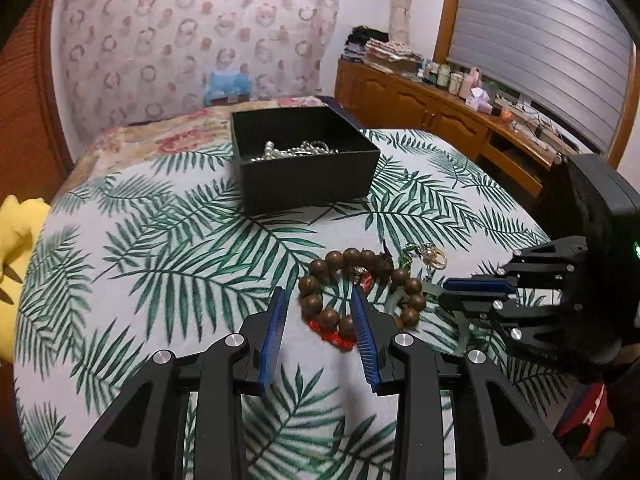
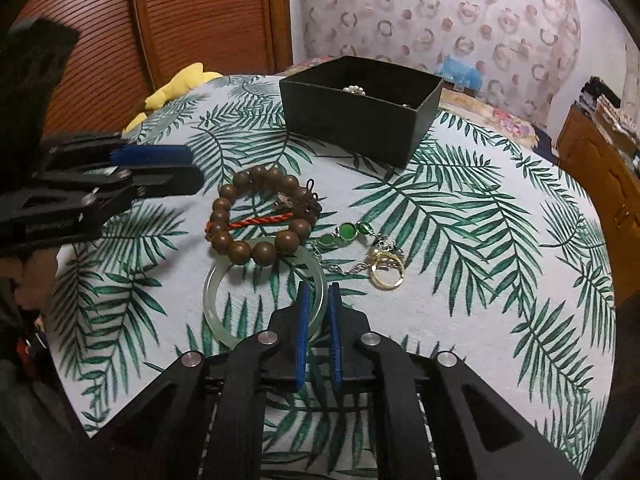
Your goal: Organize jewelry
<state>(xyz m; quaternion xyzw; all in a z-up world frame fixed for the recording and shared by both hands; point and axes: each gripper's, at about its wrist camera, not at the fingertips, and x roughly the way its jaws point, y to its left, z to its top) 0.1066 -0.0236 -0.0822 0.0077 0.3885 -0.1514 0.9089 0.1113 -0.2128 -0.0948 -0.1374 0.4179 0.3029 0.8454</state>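
A brown wooden bead bracelet (image 1: 320, 276) (image 2: 256, 248) with a red cord (image 2: 260, 220) lies on the leaf-print bedspread. A pale jade bangle (image 2: 216, 320) lies beside it, its far edge under the beads. A green-stone chain (image 2: 344, 234) and gold rings (image 2: 386, 268) lie to the right. A black box (image 1: 308, 184) (image 2: 352, 116) holds pearl jewelry (image 1: 296, 150). My left gripper (image 1: 320, 294) is open around the near edge of the bead bracelet. My right gripper (image 2: 318, 290) stands over the bangle's rim with its jaws narrowly apart, not clearly gripping.
A yellow plush toy (image 1: 16, 236) (image 2: 176, 84) lies at the bed's left edge. A wooden sideboard (image 1: 440, 116) with bottles and clutter runs along the right. A patterned cloth (image 1: 192, 32) hangs behind the bed.
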